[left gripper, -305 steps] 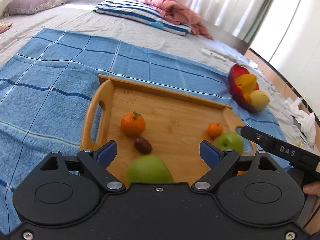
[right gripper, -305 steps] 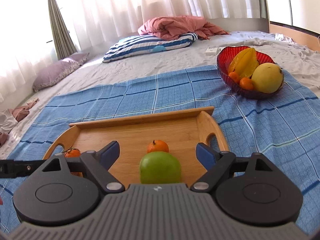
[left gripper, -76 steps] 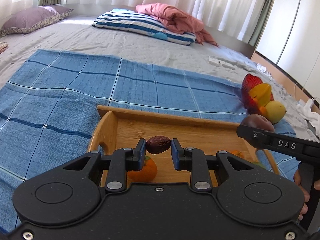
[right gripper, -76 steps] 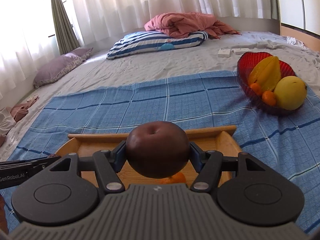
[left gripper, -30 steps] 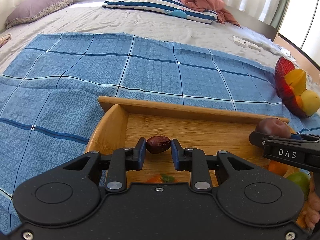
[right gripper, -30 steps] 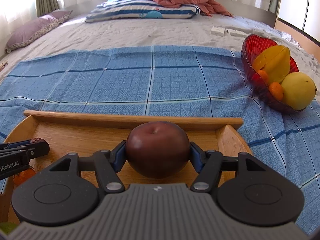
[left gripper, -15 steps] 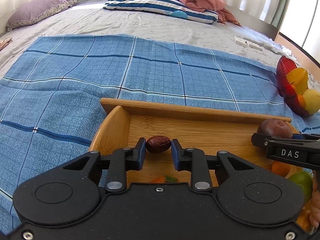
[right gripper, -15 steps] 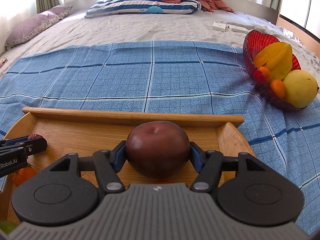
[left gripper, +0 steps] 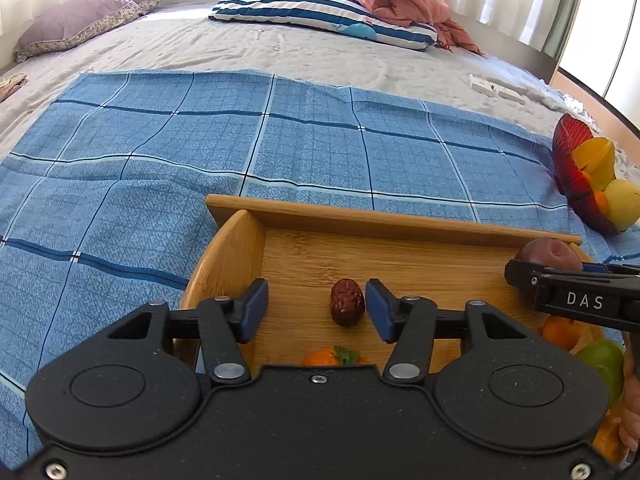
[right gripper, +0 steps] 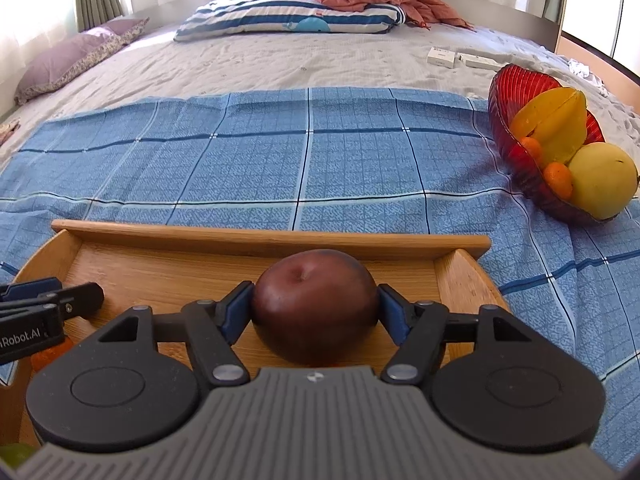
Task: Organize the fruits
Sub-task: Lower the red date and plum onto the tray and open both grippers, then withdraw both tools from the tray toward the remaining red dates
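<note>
Two oranges (left gripper: 334, 357) (left gripper: 560, 332) sit half hidden behind tongs.

Blue checked cloth (left gripper: 320, 152), red bowl (right gripper: 516, 92)

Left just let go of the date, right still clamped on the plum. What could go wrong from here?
1. The date lies close to the left gripper's right pad, so pulling back could knock it rolling.
2. The dark plum is round and may roll on the wooden tray once the right gripper opens.
</note>
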The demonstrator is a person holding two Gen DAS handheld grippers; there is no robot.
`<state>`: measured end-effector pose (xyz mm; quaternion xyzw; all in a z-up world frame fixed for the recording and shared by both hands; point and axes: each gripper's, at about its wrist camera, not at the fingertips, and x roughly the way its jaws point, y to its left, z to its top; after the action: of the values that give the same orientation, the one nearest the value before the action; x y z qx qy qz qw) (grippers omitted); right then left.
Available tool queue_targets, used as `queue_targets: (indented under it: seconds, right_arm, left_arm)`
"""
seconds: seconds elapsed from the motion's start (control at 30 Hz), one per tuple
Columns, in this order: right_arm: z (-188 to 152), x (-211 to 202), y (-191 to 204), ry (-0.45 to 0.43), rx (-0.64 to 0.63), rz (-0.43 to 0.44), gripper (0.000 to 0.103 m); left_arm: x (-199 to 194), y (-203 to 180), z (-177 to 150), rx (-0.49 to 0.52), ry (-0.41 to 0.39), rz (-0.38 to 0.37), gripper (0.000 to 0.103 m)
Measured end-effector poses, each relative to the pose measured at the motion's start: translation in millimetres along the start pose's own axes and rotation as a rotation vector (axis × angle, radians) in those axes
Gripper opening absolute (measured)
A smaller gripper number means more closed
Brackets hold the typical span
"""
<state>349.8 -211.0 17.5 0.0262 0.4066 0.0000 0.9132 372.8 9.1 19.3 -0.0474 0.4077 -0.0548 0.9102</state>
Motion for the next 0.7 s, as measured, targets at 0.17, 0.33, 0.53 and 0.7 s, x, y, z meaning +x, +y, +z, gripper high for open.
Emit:
queue_targets:
  seconds: [0.17, 0.33, 0.53, 0.7]
  right_arm:
    - [-3.0, -5.8, -2.7, -0.031, 0.008, 0.014, 0.084]
    - [-9.0, -18.3, -7.4, -0.075, 0.006, 0.036, 0.09]
    - [-16.3, -46.6, -16.5, -0.173, -0.011, 0.053, 0.096]
    - [-24.1, -76.3, -25.1, -0.264, 0.001, 0.091, 0.101]
  left_arm:
    - [-9.6, 0.4, -2.5, -0.003, -0.017, -0.009, 0.065]
    - [-26.8, 0.9, -5.9, -0.013, -0.052, -0.023, 0.074]
    - [-60.1, -1.3, -11.4, -0.032, -0.118, -0.085, 0.083]
    - [-93.6, -11.4, -23.4, 0.006, -0.178, -0.123, 0.087]
